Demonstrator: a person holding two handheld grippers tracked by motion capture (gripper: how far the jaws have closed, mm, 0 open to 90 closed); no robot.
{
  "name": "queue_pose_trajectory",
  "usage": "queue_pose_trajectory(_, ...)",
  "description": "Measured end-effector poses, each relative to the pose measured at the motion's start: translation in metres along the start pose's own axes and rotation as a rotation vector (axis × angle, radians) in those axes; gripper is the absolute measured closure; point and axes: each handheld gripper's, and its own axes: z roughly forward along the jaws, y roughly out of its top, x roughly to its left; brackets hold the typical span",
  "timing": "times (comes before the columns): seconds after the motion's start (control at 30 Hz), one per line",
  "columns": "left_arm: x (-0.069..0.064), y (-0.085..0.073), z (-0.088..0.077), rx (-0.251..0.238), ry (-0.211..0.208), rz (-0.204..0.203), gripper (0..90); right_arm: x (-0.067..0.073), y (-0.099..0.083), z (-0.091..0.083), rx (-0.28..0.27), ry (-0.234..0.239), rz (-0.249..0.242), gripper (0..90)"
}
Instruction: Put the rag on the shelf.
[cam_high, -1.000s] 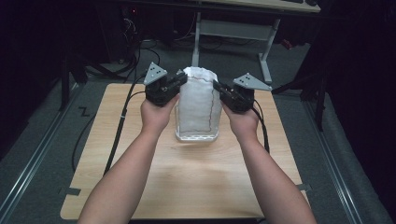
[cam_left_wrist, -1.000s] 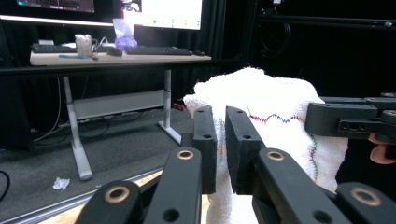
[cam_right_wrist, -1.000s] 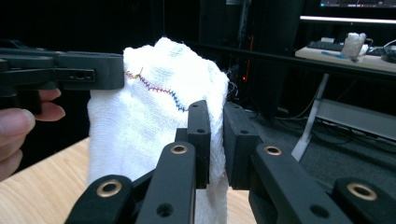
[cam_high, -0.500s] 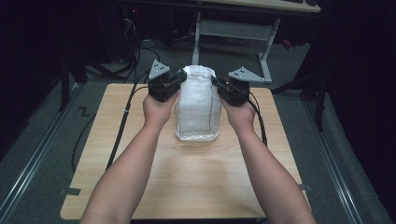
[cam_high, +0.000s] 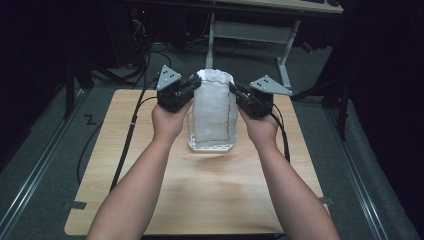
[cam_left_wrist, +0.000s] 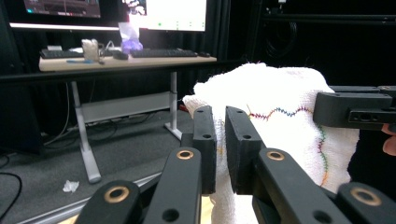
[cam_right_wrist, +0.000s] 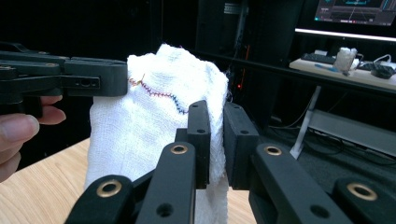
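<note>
Above the middle of the wooden table (cam_high: 150, 200), a white cloth (cam_high: 215, 107) with coloured stitching hangs stretched between the two tools, the left gripper (cam_high: 189, 85) and right gripper (cam_high: 235, 91) each clamped on an upper corner. Its lower edge reaches what looks like a white tray (cam_high: 212, 146) directly beneath. Beyond the table stands a desk (cam_left_wrist: 126, 60) with keyboards and monitors.

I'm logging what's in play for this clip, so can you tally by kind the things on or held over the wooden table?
Grippers: 2, the left gripper and the right gripper, each pinching a top corner of the cloth.
White cloths with coloured stitching: 1, the cloth, held up.
White containers: 1, the container, standing on the table behind the cloth.
Total: 4.
</note>
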Motion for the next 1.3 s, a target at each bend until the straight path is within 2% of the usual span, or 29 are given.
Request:
queue_pose_trajectory(0.17,0.005,0.002,0.003,0.009,0.009,-0.002,83.3,0.0,0.002,0.004,-0.004,0.006,0.005,82.6)
queue_pose_trajectory(0.23,0.013,-0.003,0.01,0.03,0.016,-0.018,83.2,-0.004,0.0,0.015,0.021,0.003,0.005,82.6)
queue_pose_trajectory(0.27,0.013,-0.003,0.01,0.03,0.016,-0.018,83.2,-0.006,-0.002,0.019,0.03,0.007,0.009,82.6)
queue_pose_trajectory(0.3,0.018,-0.008,0.016,0.054,0.023,-0.01,83.1,-0.008,-0.003,0.024,0.04,0.01,0.015,82.6)
queue_pose_trajectory(0.4,0.025,-0.014,0.023,0.072,0.024,-0.024,83.1,-0.011,-0.007,0.033,0.061,0.005,0.001,82.5)
queue_pose_trajectory(0.67,0.028,-0.029,0.038,0.124,0.028,-0.028,82.8,-0.022,-0.02,0.048,0.126,-0.006,0.007,82.4)
queue_pose_trajectory(0.8,0.032,-0.037,0.044,0.165,0.024,-0.032,82.5,-0.025,-0.025,0.052,0.156,-0.006,0.008,81.8)
queue_pose_trajectory(1.13,0.039,-0.047,0.049,0.217,0.017,-0.052,82.4,-0.027,-0.033,0.062,0.204,-0.006,0.034,81.1)
queue_pose_trajectory(1.3,0.042,-0.052,0.049,0.245,0.026,-0.063,81.0,-0.031,-0.039,0.066,0.223,-0.016,0.057,76.0)
